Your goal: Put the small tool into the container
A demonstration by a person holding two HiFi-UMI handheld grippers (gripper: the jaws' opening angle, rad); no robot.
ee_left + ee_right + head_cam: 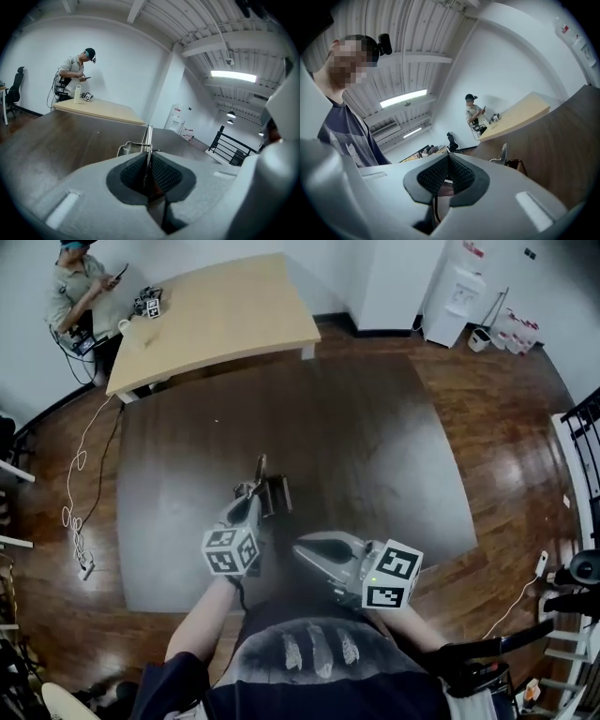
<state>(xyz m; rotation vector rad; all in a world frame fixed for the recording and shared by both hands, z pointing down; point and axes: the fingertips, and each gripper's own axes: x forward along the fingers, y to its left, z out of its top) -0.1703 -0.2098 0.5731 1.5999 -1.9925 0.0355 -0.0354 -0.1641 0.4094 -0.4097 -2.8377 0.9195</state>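
Nearest, the right hand-held gripper (448,157) is clenched pad to pad with nothing between its jaws. Just beside it, the left hand-held gripper (149,161) is clamped tight on the near end of the small tool (148,136). The tool's thin metal shaft sticks straight out along the jaws' line, its tip pointing away over the dark surface (356,446) toward the far pale table (234,306), where another person (80,287) stands.
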